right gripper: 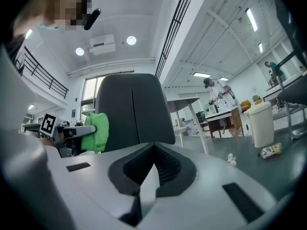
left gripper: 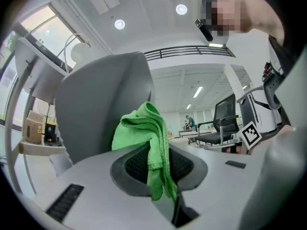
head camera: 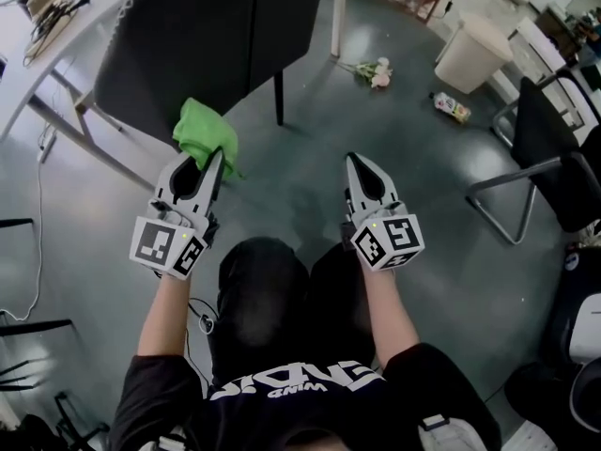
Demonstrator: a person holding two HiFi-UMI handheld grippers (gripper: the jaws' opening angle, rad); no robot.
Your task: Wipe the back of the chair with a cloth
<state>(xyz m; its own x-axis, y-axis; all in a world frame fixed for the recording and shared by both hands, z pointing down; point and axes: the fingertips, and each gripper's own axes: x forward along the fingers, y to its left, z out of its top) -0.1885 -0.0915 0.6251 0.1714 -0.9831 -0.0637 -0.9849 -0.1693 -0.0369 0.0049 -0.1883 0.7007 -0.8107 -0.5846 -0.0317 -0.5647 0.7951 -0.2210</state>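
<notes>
My left gripper clamps the green cloth, chair back just ahead of its jaws; right gripper closed, empty; I should press flat, sweeping evenly.

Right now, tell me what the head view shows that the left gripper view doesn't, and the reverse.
Only the head view: flowers, a bottle and a white bin on the floor. Only the left gripper view: ceiling lights and a distant black office chair. Both: the green cloth clamped in the left gripper, near the dark chair back.
</notes>
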